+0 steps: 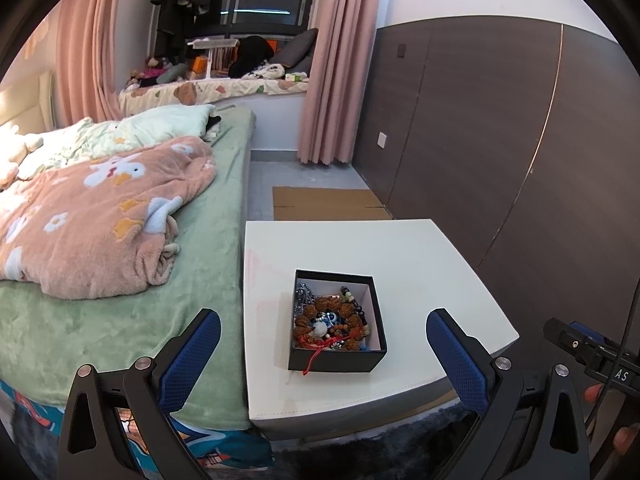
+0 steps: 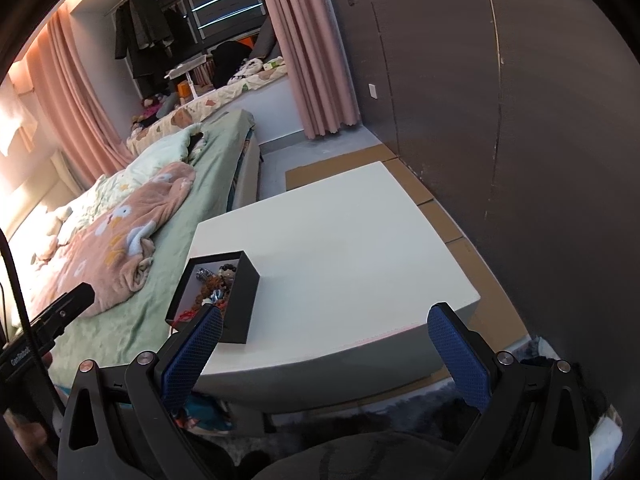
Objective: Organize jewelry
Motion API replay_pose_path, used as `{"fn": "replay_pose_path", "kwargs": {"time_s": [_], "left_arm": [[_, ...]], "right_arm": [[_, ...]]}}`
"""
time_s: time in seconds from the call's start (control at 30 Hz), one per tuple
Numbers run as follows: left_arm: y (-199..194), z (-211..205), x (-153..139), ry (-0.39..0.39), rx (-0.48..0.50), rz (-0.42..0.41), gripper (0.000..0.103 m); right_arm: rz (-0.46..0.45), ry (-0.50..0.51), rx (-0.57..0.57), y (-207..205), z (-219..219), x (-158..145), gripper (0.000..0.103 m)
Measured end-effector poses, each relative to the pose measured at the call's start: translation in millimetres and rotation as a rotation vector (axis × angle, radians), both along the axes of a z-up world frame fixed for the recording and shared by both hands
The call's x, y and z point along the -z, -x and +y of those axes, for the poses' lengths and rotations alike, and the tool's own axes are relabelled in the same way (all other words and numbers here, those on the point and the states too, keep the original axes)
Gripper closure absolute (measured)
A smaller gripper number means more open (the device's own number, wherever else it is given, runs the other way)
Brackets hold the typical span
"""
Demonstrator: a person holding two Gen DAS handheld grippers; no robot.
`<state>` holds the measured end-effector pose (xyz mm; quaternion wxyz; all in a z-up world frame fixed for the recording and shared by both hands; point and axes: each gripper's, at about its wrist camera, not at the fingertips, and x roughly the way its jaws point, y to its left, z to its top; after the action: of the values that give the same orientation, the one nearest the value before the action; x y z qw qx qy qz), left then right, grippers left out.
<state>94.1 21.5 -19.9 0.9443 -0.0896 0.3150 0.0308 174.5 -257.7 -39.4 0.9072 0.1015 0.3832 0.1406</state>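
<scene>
A black open box (image 1: 337, 358) stands on the white table (image 1: 404, 256), near its front left. Inside lies a heap of jewelry (image 1: 330, 320): brown bead bracelets, dark beads, a silver chain, a red cord hanging over the front wall. My left gripper (image 1: 322, 330) hovers open, its blue pads on either side of the box and nearer the camera. In the right wrist view the box (image 2: 236, 300) sits at the table's left edge, jewelry (image 2: 212, 280) partly showing. My right gripper (image 2: 326, 332) is open over the table (image 2: 340, 240) front, its left pad overlapping the box's near corner.
A bed (image 1: 120, 280) with a green sheet and a pink blanket (image 1: 92, 220) adjoins the table's left side. A dark wardrobe wall (image 1: 500, 140) runs along the right. Cardboard (image 1: 324, 202) lies on the floor behind the table. Pink curtains (image 1: 336, 60) hang further back.
</scene>
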Motion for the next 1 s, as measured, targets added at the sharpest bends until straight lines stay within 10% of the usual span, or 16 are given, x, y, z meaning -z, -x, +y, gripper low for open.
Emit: {"fn": "replay_pose_path", "kwargs": {"time_s": [1.0], "left_arm": [[4.6,4.3,-3.9,0.021,-0.011,-0.017,0.0]], "right_arm": [[-0.006,0.01,0.025,2.1,-2.5,0.6,0.0]]}}
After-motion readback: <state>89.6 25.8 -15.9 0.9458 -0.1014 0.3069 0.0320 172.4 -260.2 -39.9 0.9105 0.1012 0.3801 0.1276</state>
